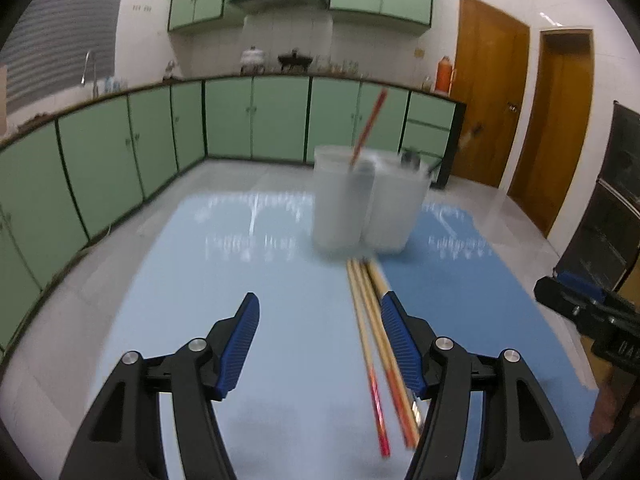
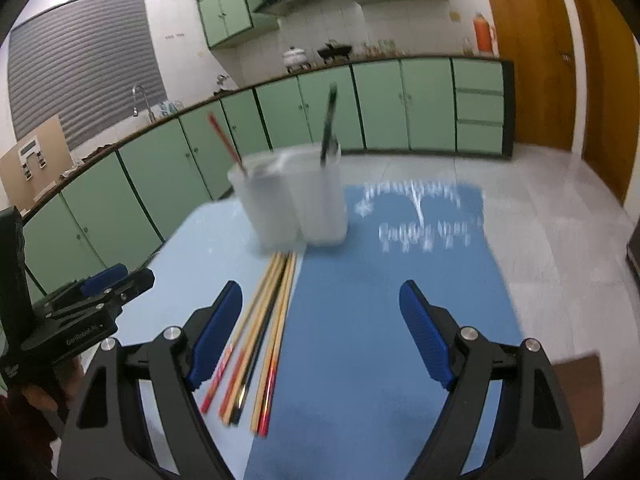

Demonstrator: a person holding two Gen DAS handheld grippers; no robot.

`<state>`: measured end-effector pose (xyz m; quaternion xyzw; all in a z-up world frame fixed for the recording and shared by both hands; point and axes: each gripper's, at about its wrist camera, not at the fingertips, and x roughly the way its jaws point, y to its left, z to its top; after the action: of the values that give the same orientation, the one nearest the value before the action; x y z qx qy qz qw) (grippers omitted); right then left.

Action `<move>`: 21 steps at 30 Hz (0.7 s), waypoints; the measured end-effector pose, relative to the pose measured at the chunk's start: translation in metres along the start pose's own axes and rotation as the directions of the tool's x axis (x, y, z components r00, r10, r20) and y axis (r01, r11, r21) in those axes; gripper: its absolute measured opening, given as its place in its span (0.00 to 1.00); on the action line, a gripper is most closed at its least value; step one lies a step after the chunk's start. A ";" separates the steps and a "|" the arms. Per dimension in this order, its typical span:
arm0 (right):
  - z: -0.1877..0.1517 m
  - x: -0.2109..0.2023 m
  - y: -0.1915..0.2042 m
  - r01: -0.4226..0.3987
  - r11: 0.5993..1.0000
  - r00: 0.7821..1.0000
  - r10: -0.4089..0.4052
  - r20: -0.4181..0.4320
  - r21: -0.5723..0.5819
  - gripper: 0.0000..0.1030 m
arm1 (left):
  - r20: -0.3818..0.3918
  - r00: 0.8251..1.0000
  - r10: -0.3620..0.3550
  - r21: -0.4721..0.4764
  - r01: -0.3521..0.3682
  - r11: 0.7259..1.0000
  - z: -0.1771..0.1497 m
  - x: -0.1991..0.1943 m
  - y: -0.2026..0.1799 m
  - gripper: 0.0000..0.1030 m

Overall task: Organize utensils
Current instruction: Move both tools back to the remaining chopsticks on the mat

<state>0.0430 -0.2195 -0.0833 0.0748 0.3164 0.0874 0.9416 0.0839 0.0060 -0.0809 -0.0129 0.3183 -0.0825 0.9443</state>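
Two frosted plastic cups stand side by side on the table. The left cup (image 1: 340, 200) (image 2: 266, 208) holds a red-ended chopstick (image 1: 368, 130) (image 2: 226, 144). The right cup (image 1: 396, 204) (image 2: 320, 200) holds a dark utensil (image 2: 329, 124). Several chopsticks (image 1: 374, 340) (image 2: 264, 332) lie in a bundle in front of the cups. My left gripper (image 1: 320, 344) is open with nothing between its fingers; the bundle lies by its right finger. My right gripper (image 2: 320, 332) is open and empty, the bundle just inside its left finger.
The table has a light blue mat (image 1: 248, 288) on the left and a darker blue mat (image 2: 380, 280) on the right. Green cabinets (image 1: 256, 116) run along the wall behind. A wooden door (image 1: 492, 88) is at the right. A brown chair seat (image 2: 576, 396) sits beyond the table's right edge.
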 end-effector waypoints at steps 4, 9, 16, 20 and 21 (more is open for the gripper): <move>-0.029 0.007 0.012 0.005 1.000 0.999 -0.006 -0.037 -0.017 0.68 | -0.035 0.999 0.012 0.015 -0.011 1.000 -0.027 0.003 -0.003 0.60; -0.048 0.016 0.024 -0.018 0.997 0.994 0.011 -0.111 -0.069 0.62 | -0.093 0.996 0.002 0.021 0.000 1.000 -0.051 0.008 -0.004 0.60; -0.067 0.020 0.026 -0.034 0.993 0.979 0.011 -0.202 -0.111 0.55 | -0.142 0.990 -0.023 0.021 0.026 0.999 -0.068 0.010 -0.011 0.60; -0.078 0.023 0.028 -0.034 0.993 0.973 0.007 -0.232 -0.116 0.53 | -0.163 0.986 -0.029 0.031 0.034 0.999 -0.077 0.012 -0.017 0.60; -0.079 0.024 0.029 -0.036 0.993 0.972 0.008 -0.237 -0.113 0.52 | -0.170 0.985 -0.029 0.032 0.035 0.999 -0.078 0.013 -0.018 0.60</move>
<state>0.0103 -0.1794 -0.1543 0.0120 0.4196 0.1243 0.8991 0.0444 -0.0119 -0.1499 0.0054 0.3955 -0.1042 0.9125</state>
